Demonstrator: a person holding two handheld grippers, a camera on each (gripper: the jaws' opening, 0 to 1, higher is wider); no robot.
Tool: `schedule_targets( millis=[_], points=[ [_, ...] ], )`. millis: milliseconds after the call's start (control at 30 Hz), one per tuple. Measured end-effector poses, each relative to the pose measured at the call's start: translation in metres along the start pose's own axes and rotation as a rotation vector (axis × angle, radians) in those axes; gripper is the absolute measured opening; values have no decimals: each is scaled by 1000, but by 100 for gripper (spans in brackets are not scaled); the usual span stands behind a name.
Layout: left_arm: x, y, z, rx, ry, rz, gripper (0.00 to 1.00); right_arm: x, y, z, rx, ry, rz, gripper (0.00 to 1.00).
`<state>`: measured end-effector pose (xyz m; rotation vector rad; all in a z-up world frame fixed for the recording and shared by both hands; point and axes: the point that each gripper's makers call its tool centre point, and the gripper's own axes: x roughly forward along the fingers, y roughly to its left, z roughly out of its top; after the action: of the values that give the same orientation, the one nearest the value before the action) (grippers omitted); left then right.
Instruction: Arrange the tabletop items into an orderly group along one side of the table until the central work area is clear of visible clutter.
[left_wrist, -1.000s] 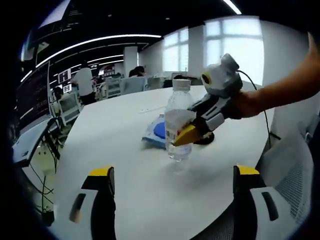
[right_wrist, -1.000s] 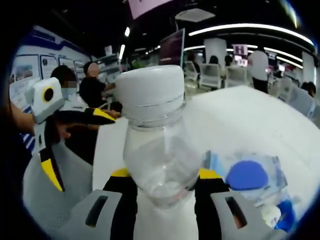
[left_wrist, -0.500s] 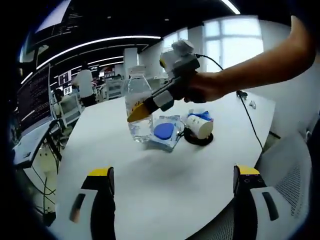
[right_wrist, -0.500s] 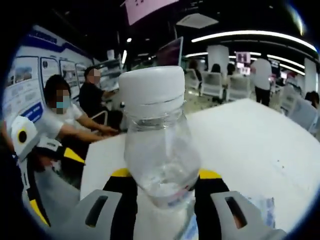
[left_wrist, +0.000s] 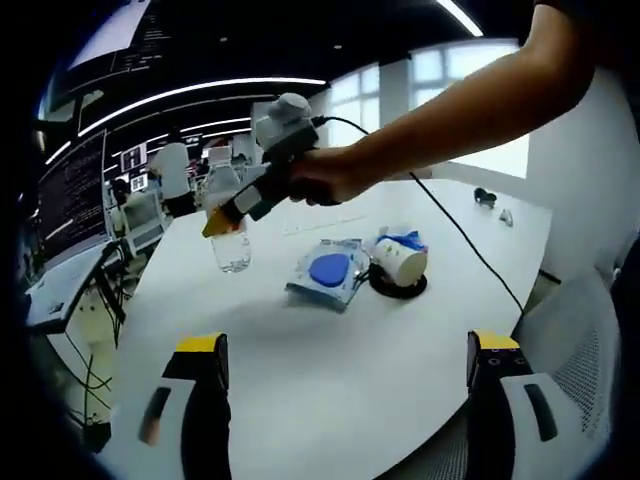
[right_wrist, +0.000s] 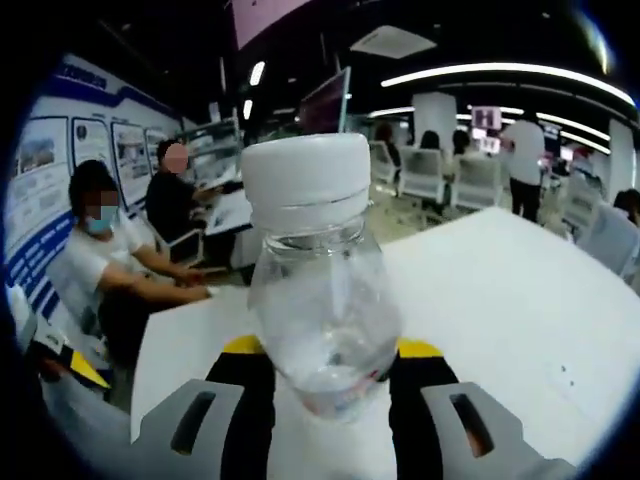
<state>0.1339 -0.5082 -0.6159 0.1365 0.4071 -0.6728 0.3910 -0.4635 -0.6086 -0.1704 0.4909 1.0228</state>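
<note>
A clear plastic bottle (right_wrist: 315, 310) with a white cap stands upright between my right gripper's (right_wrist: 330, 350) yellow-tipped jaws, which are shut on its body. In the left gripper view the same bottle (left_wrist: 230, 240) hangs just above the white table (left_wrist: 330, 340) at the far left, held by the right gripper (left_wrist: 238, 205) in a person's hand. A blue and clear packet (left_wrist: 328, 270) lies mid-table. Beside it a white cup (left_wrist: 402, 260) lies on its side on a black round pad. My left gripper (left_wrist: 348, 345) is open over the table's near edge, holding nothing.
A black cable (left_wrist: 460, 235) trails across the table from the right gripper. Two small dark items (left_wrist: 486, 196) lie at the far right of the table. A mesh chair (left_wrist: 590, 350) stands at the near right. People sit at desks (right_wrist: 130, 250) beyond the table edge.
The right gripper has carried the bottle from beside the packet and cup leftward to the table's far left part. The left gripper has stayed still and open.
</note>
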Motion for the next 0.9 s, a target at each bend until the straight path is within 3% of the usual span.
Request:
schedule_targets(
  millis=[333,567,767,900],
  points=[
    [0,6,-2,-9,5,24,100,49,-18,5,19,1,-7,41],
    [0,9,-5,-22,14,35,100,84,-31,-7,29,7,6,41],
    [1,11,-8,-32,27,41,100,103,-41,-19,19,40,3,41],
    [1,13,-9,-35,34,50,100,104,-49,-22,34,36,-10,41]
  ],
)
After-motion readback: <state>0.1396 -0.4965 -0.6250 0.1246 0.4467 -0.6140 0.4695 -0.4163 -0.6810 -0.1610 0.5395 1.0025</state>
